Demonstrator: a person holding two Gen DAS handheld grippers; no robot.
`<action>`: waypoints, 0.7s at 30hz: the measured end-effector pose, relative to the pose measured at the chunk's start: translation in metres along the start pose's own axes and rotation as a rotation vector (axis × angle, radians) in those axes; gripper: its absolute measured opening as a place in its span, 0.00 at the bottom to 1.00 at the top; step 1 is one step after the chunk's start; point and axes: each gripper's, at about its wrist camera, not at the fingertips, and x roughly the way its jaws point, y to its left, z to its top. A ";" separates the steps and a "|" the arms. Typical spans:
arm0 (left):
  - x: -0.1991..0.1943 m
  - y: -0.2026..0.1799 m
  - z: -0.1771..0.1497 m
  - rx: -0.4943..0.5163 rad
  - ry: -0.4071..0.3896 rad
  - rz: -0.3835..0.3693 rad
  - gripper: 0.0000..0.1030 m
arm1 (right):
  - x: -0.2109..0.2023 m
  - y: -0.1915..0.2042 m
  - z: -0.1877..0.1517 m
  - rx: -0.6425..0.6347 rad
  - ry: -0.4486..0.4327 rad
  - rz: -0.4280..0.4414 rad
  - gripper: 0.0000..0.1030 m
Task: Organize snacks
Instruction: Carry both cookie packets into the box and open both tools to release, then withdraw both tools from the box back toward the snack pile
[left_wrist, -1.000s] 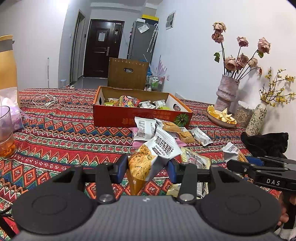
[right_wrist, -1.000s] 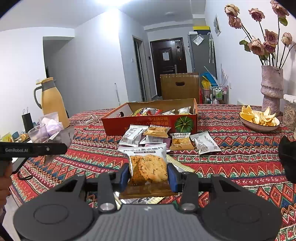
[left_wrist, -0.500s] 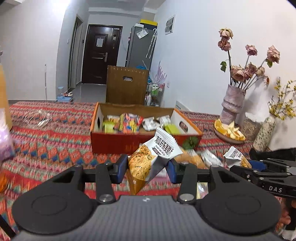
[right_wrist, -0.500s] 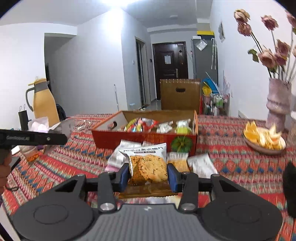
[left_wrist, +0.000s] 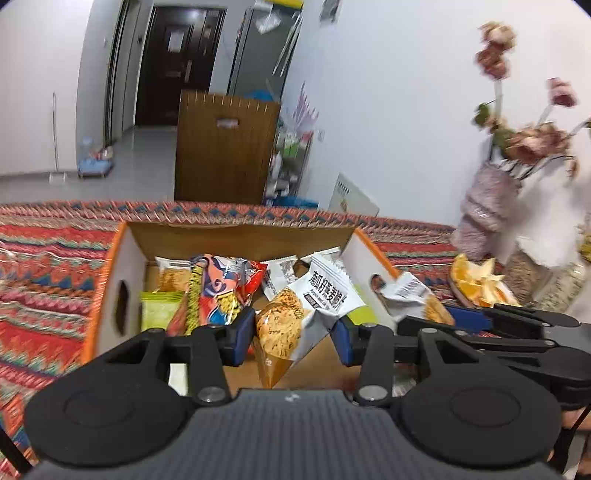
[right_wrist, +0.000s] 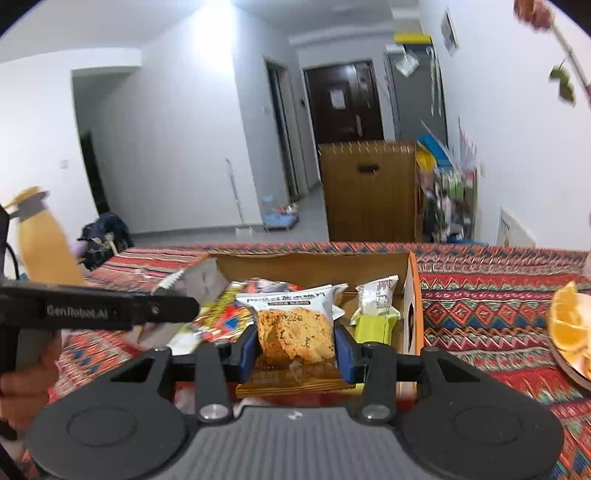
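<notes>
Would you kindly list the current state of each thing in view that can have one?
left gripper: shut on a biscuit packet, over the box
right gripper: shut on a cookie packet, over the box
cardboard box: open-topped, partly filled with snacks
dark door: closed
dish: holding orange pieces

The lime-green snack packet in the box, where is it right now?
In the right wrist view, the lime-green packet lies inside the cardboard box, against its right wall, just right of the cookie packet held by the right gripper.
</notes>
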 end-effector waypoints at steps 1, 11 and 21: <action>0.018 0.003 0.005 -0.004 0.026 -0.004 0.43 | 0.019 -0.007 0.005 0.025 0.015 -0.001 0.41; 0.097 0.027 0.015 -0.064 0.097 0.099 0.49 | 0.122 -0.042 0.015 0.213 0.127 -0.028 0.44; 0.025 0.021 0.017 -0.023 0.044 0.071 0.61 | 0.064 -0.025 0.020 0.117 0.026 -0.051 0.54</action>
